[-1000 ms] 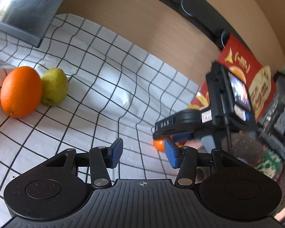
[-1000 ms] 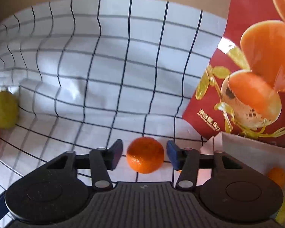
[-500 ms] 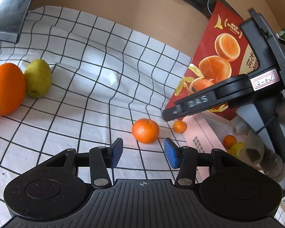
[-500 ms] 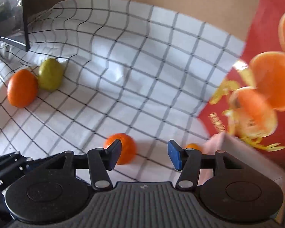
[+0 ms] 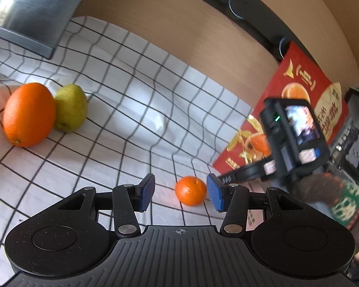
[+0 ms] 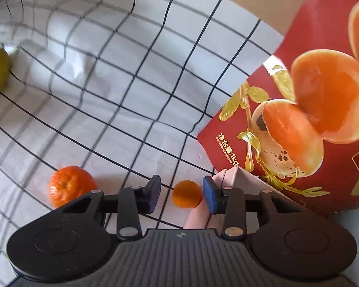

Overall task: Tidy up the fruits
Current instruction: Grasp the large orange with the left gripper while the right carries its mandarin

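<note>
My right gripper [image 6: 181,197] is wide around the tiny orange [image 6: 187,194]; squeezing crooked could roll it toward 9 o'clock. My left gripper [image 5: 180,192] is wide too.

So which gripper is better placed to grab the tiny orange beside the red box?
Right. The right gripper is open with the tiny orange already between its fingers; the left gripper faces the mandarin.
</note>
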The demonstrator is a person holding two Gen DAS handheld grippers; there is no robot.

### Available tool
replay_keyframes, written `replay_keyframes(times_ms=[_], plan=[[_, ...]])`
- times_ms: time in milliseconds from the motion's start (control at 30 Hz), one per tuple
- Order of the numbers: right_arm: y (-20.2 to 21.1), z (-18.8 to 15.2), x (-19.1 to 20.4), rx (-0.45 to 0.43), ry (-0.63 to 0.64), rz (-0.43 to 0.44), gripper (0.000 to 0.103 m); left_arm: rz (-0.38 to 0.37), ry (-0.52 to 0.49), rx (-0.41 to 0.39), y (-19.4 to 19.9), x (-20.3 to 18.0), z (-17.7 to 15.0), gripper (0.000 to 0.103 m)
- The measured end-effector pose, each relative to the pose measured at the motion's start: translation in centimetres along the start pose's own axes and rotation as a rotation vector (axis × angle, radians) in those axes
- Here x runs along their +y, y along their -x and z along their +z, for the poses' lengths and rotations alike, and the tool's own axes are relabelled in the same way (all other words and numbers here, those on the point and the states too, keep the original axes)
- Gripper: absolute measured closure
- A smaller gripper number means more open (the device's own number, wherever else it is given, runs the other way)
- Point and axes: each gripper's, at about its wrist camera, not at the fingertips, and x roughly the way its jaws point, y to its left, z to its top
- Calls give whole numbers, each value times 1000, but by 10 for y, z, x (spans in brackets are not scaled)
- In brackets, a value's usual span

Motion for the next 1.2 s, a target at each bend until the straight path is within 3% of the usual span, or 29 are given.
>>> replay_keyframes(times_ms=[167, 333, 500, 667, 767, 967, 1100, 1200], plan=[[-8, 0, 15, 9, 49, -92, 81, 45, 6, -87, 22, 11, 13, 50], [12, -4, 8, -59, 51, -43, 81, 262, -103, -174, 45, 45, 48, 50], [41, -11, -6, -116, -30, 134, 81, 327, -12, -95, 38, 102, 82, 50], [82, -49, -3, -160, -61, 345, 81, 285, 81, -52, 21, 129, 92, 50], [107, -85, 8, -183, -21, 412, 81, 280, 57, -7, 11, 127, 92, 48], [125, -136, 16, -184, 7, 495, 81, 332, -87, 36, 12, 95, 83, 48], [124, -153, 22, -187, 36, 474, 81, 457, -209, 55, -5, 81, 82, 46], [129, -162, 22, -205, 33, 468, 74, 489, -211, 98, -19, 84, 88, 34]])
